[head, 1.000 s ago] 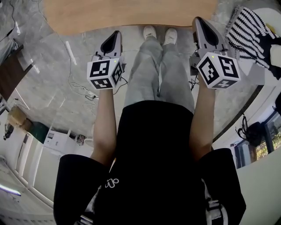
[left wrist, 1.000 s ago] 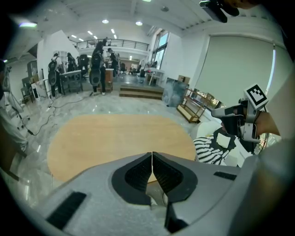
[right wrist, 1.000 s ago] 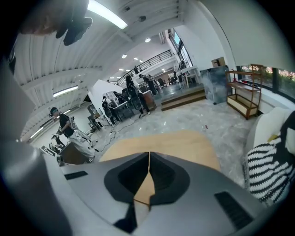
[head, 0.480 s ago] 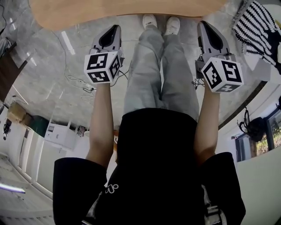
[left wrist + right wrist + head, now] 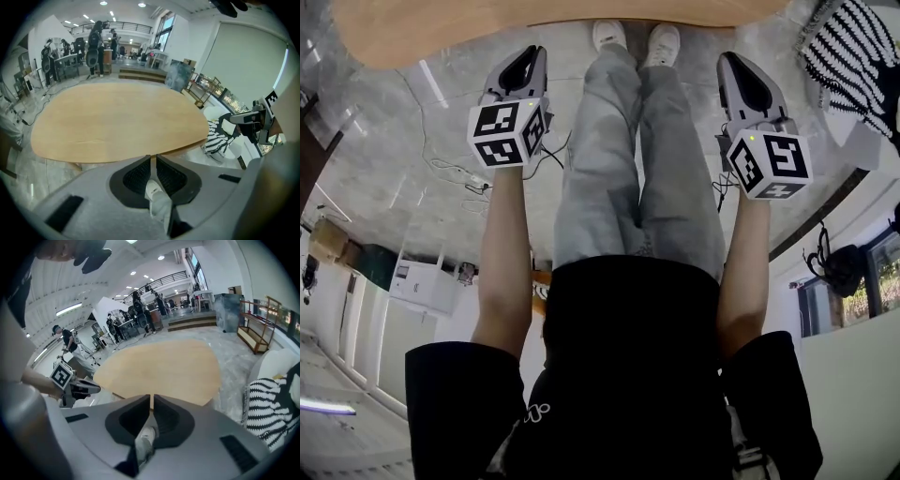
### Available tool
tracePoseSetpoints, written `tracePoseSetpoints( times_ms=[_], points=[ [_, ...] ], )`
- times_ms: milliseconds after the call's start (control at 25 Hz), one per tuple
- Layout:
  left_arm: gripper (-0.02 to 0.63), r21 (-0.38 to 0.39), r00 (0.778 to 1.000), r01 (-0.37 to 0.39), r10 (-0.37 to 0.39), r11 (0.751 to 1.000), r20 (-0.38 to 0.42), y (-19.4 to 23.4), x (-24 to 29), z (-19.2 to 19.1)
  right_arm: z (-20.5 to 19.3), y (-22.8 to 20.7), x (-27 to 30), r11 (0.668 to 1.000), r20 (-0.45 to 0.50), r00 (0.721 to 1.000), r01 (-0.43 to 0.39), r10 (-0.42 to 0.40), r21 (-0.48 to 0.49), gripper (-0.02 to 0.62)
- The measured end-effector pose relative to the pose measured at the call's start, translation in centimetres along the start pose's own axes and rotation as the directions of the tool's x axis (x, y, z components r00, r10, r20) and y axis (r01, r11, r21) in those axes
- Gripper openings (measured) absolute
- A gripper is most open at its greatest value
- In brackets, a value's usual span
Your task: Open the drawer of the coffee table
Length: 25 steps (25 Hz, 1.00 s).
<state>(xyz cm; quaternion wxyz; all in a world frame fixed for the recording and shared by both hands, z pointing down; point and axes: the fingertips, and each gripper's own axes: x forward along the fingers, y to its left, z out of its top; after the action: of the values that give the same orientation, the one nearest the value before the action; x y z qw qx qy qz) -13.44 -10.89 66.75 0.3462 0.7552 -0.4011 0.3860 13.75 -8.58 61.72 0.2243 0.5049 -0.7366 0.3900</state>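
The coffee table (image 5: 534, 23) is a low table with a rounded light-wood top, at the top edge of the head view. No drawer shows in any view. My left gripper (image 5: 528, 54) hangs left of the person's legs, shut and empty, its tip just short of the table's near edge. My right gripper (image 5: 728, 61) hangs right of the legs, also shut with nothing in it. In the left gripper view the shut jaws (image 5: 153, 159) point at the tabletop (image 5: 117, 122). The right gripper view shows the same, jaws (image 5: 152, 399) together below the tabletop (image 5: 159, 366).
The person's legs and white shoes (image 5: 633, 37) stand between the grippers, close to the table. A black-and-white striped cushion (image 5: 853, 56) lies on a white seat at the right. Cables (image 5: 459, 173) trail over the grey floor at the left. A white cabinet (image 5: 422, 281) stands farther left.
Both grippers have sunk and moved toward the table's near edge, still shut. The view has tipped, so the tabletop sits higher in the picture.
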Motion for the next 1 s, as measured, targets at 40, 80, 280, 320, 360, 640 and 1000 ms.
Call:
tracePoseSetpoints(
  times_ms=[40, 80, 280, 320, 360, 640, 1000],
  points=[
    [0.012, -0.003, 1.000, -0.007, 0.007, 1.000, -0.005, 0.2, 0.4, -0.4, -0.6, -0.2, 0.2, 1.000, -0.015, 1.000, -0.003, 0.003, -0.014, 0.014],
    [0.014, -0.008, 1.000, -0.013, 0.013, 1.000, -0.010, 0.4, 0.7, -0.8, -1.2, -0.4, 0.3, 1.000, -0.030, 1.000, -0.007, 0.006, -0.028, 0.014],
    [0.094, -0.026, 1.000, -0.018, 0.017, 0.999, -0.026, 0.9, 2.2, -2.4, -3.7, -1.8, 1.1, 0.994, -0.099, 0.995, -0.013, 0.002, -0.107, 0.015],
    [0.101, -0.025, 0.999, -0.014, 0.013, 1.000, -0.030, 1.0, 2.5, -2.7, -4.0, -2.1, 1.3, 0.992, -0.111, 0.994, -0.011, -0.003, -0.127, 0.015],
    [0.106, -0.023, 0.999, -0.010, 0.009, 1.000, -0.035, 1.2, 2.8, -2.9, -4.4, -2.4, 1.7, 0.989, -0.124, 0.992, -0.010, -0.008, -0.146, 0.017],
    [0.129, -0.028, 0.998, -0.030, 0.028, 0.999, -0.053, 3.1, 4.8, -3.9, -6.6, -4.0, 3.9, 0.950, -0.236, 0.971, -0.037, -0.039, -0.309, 0.098],
    [0.152, -0.010, 0.989, -0.138, 0.137, 0.990, -0.053, 5.8, 6.7, -4.9, -9.3, -7.2, 6.0, 0.916, -0.324, 0.941, -0.042, -0.098, -0.400, 0.115]
  ],
)
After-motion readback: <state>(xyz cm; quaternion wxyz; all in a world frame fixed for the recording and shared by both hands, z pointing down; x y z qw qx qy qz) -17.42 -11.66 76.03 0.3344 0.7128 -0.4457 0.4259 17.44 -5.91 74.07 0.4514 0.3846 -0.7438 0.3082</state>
